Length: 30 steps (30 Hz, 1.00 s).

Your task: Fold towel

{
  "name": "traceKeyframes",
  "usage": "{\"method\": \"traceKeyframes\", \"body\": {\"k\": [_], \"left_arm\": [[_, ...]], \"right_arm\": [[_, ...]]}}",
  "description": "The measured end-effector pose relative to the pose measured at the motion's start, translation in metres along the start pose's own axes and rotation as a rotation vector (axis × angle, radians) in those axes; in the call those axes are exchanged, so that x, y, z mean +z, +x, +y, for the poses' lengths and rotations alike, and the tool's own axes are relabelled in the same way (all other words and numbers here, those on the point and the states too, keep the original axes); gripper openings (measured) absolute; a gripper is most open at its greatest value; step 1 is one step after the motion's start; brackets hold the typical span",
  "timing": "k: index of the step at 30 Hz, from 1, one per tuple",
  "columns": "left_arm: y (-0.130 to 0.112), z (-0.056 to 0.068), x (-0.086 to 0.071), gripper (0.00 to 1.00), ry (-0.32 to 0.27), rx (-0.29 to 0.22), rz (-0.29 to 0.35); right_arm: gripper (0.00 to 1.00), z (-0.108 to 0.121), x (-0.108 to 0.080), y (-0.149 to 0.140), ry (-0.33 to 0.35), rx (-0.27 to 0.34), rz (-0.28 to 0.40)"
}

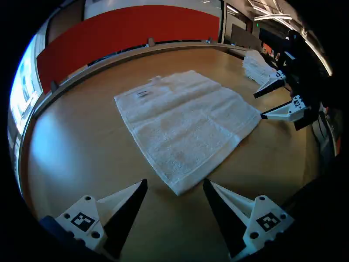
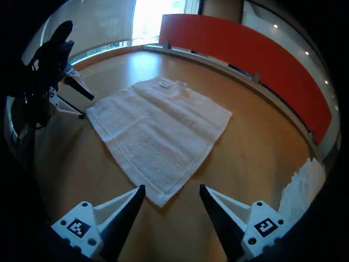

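A white towel (image 1: 185,124) lies flat on the wooden table (image 1: 78,144), spread as a rectangle with a small label near its far edge. My left gripper (image 1: 175,187) is open just short of the towel's near corner, fingers straddling it without touching. In the right gripper view the same towel (image 2: 159,131) lies ahead, and my right gripper (image 2: 171,192) is open at its own near corner. Seen from the left gripper view, the right gripper (image 1: 259,105) hovers open at the towel's right corner. From the right gripper view, the left gripper (image 2: 85,107) sits open at the towel's left corner.
A stack of folded white towels (image 1: 257,65) rests at the table's far right, seen also as the stack (image 2: 303,187) near my right gripper. A red wall panel (image 1: 126,32) and a raised rim (image 1: 144,48) border the table's far side.
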State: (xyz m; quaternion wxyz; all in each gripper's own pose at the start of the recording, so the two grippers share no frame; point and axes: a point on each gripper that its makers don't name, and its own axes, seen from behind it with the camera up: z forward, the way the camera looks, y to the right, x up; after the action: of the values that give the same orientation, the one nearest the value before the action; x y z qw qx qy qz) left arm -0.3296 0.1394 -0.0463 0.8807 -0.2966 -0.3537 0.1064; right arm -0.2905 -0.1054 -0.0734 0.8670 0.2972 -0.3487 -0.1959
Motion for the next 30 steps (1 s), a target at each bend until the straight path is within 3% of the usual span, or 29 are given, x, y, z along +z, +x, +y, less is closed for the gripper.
{"method": "traceKeyframes", "body": {"k": [5,13,21,30], "left_arm": [[-0.005,0.002,0.002,0.91,0.0,-0.005,-0.022],[-0.006,0.003,0.003,0.77,0.012,0.01,-0.031],[-0.006,0.004,0.003,0.74,0.02,0.003,-0.035],[-0.005,0.007,0.004,0.54,0.018,0.005,-0.045]], "right_arm": [[0.88,-0.002,0.0,-0.005,0.007,-0.01,-0.01],[0.62,-0.011,0.001,-0.01,0.039,-0.002,-0.023],[0.51,-0.013,0.0,-0.015,0.052,0.02,-0.028],[0.33,-0.02,0.0,-0.015,0.08,0.016,-0.028]]}}
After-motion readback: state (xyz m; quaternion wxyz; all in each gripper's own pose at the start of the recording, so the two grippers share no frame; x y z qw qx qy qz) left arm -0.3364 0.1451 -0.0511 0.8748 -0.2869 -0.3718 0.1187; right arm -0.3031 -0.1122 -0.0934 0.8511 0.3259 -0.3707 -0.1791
